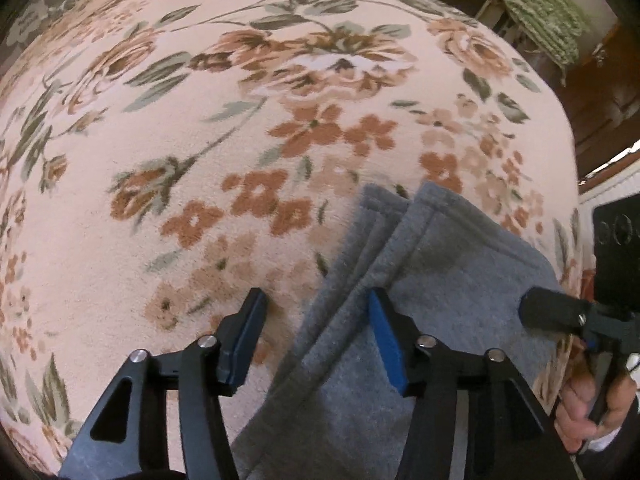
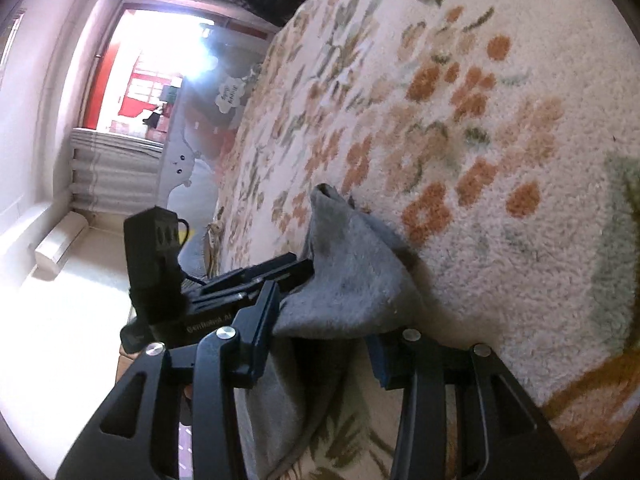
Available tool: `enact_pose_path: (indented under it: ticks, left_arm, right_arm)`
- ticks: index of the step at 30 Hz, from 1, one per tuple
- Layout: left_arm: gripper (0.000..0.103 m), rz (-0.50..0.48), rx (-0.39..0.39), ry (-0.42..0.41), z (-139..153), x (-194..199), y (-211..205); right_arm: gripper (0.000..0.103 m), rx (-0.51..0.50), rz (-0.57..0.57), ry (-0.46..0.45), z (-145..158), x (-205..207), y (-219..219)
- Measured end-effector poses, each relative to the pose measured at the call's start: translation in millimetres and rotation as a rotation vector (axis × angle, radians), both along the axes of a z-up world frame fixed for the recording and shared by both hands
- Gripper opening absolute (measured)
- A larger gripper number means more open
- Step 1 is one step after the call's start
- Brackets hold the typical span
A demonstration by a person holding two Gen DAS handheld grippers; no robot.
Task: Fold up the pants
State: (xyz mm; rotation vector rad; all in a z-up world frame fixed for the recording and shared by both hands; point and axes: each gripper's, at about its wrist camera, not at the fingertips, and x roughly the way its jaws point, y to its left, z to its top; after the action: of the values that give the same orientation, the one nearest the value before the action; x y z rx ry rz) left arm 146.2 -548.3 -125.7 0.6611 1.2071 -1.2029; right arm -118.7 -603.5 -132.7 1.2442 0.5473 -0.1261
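- Left tool (image 1: 316,336): I have it pointed steeply down over the floral blanket (image 1: 240,140). Its jaws stand apart. One pad hangs over bare blanket, the blue pad over the grey pants (image 1: 440,264). Nothing is clamped between them.
- Pants: grey fleece, lying on the blanket at the lower right of the left wrist view. Two hemmed leg ends lie side by side, overlapping, and point away from the camera. The cloth runs back under the left tool toward the bottom edge.
- Right tool (image 2: 326,336): the view is rolled, so the blanket rises as a slope on the right. Its jaws are parted, with a bunched fold of the pants (image 2: 352,280) sitting between them. The fold lies against the left pad; I cannot tell whether the blue pad touches the cloth, so I log no firm grip.
- Right hand (image 1: 592,412): seen from the left wrist camera at the lower right edge, fingers wrapped around the handle of the right tool, its dark finger reaching in over the pants.
- The left tool's body (image 2: 224,300) sits just beside the bunched fold in the right wrist view.
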Motion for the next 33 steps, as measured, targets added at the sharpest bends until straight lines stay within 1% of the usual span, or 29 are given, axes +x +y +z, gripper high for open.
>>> enact_pose_path:
  ticks: [1, 2, 3, 5, 6, 7, 9, 14, 20, 23, 28, 33]
  left_arm:
    - [0.040, -0.004, -0.008, 0.024, 1, 0, 2]
    - [0.036, -0.012, -0.015, 0.041, 2, -2, 4]
    - [0.029, -0.032, -0.019, 0.058, 2, -4, 5]
    - [0.023, -0.055, -0.015, 0.047, 2, -7, 7]
    - [0.016, -0.066, -0.014, 0.041, 4, -8, 9]
    - [0.013, -0.066, -0.015, 0.039, 5, -9, 10]
    - [0.010, -0.058, -0.028, 0.045, 10, -8, 15]
    - [0.008, -0.053, -0.062, 0.047, 22, -12, 24]
    - [0.008, -0.018, -0.125, 0.040, 48, -13, 56]
    - [0.008, 0.017, -0.164, 0.034, 62, -9, 77]
    - [0.008, 0.095, -0.237, 0.029, 88, 0, 127]
    - [0.009, 0.180, -0.297, 0.038, 100, 5, 175]
  right_arm:
    - [0.042, 0.004, -0.001, -0.004, 0, 0, 0]
    - [0.041, 0.009, -0.001, -0.011, 0, -1, 0]
    - [0.038, 0.010, -0.001, -0.017, 0, 1, 0]
    - [0.027, 0.003, 0.002, -0.017, -1, 0, -2]
    - [0.020, -0.001, 0.002, -0.015, -1, -1, -3]
    - [0.019, -0.005, 0.004, -0.016, -1, -2, -3]
    - [0.016, -0.020, 0.010, -0.027, 2, -5, -3]
    - [0.015, -0.076, 0.041, -0.061, 23, -5, 7]
    - [0.015, -0.094, 0.090, -0.113, 49, -2, 26]
    - [0.015, -0.096, 0.126, -0.144, 63, 3, 41]
    - [0.015, -0.089, 0.217, -0.202, 87, 15, 76]
    - [0.015, -0.102, 0.318, -0.238, 106, 32, 118]
